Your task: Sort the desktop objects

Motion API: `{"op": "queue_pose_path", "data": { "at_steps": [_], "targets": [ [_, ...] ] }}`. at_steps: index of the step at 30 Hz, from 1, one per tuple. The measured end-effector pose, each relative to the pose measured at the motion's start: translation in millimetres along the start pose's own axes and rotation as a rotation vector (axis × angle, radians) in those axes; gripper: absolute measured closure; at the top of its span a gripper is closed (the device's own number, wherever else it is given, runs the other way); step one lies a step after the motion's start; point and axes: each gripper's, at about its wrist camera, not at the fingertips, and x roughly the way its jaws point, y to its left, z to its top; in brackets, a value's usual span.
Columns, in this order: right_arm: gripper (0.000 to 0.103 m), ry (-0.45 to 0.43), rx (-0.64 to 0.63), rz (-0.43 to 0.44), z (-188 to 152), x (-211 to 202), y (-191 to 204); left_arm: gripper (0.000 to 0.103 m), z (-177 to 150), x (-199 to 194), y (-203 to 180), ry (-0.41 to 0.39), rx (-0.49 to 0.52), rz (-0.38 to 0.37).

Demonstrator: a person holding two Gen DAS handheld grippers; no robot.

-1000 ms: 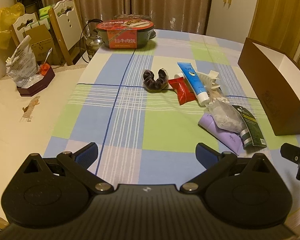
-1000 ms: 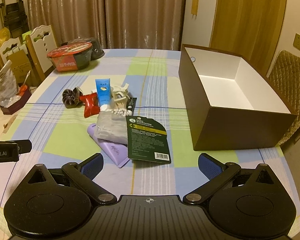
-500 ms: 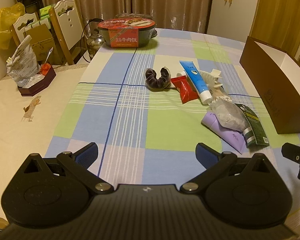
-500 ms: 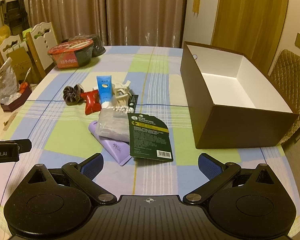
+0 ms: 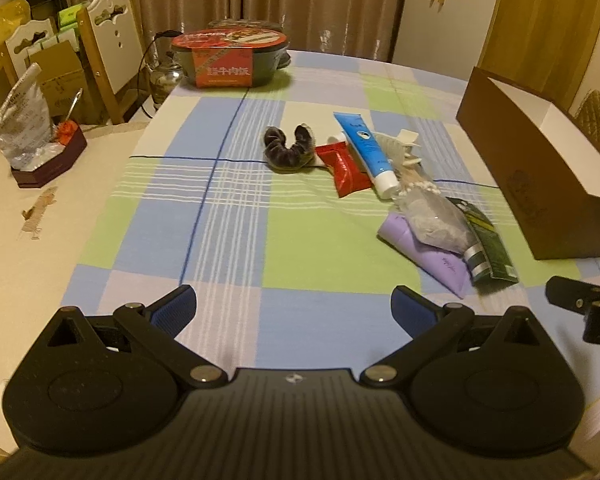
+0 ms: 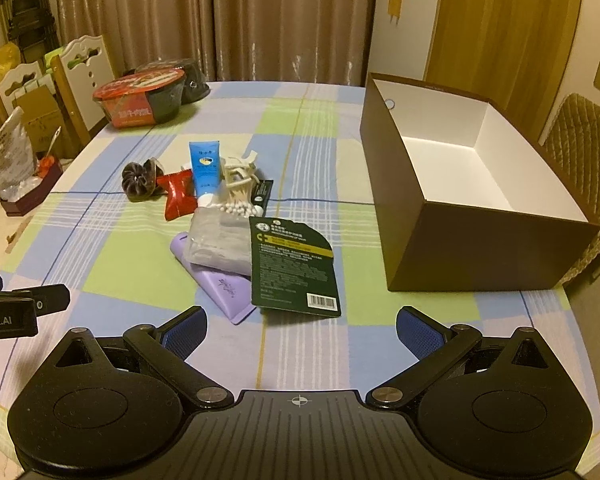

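Both hand-held grippers are released, fingers spread wide and holding nothing — the left hand-held gripper [image 5: 292, 304] and right hand-held gripper [image 6: 300, 326] hover above the near edge of the checked-cloth bench [image 6: 132, 264]. Mid-bench lies a cluster: dark velvet scrunchie [image 6: 139, 178], red foil sachet [image 6: 178, 196], blue tube [image 6: 205, 168], purple pouch [image 6: 224, 288], dark green card packet [image 6: 294, 266]. The open brown cardboard box [image 6: 472, 248] stands just to their right — empty.
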Motion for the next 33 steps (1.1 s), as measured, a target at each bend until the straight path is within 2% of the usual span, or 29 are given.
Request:
{"op": "queue_pose_path", "data": {
  "at_steps": [16,22,28,33],
  "targets": [
    [0.0,0.014,-0.007,0.075,-3,9,-22,0.0,-3,-7,-28,-0.069,0.111,0.067],
    [0.0,-0.016,-0.084,0.105,-3,15,-25,0.0,-4,-8,-36,-0.082,0.149,0.103],
    [0.0,-0.047,-0.164,0.136,-4,20,-27,0.0,-6,-13,-44,-0.033,0.169,0.138],
    [0.0,-0.088,-0.305,0.142,-8,30,-16,0.0,-9,-20,-44,-0.04,0.184,0.159]
  ]
}}
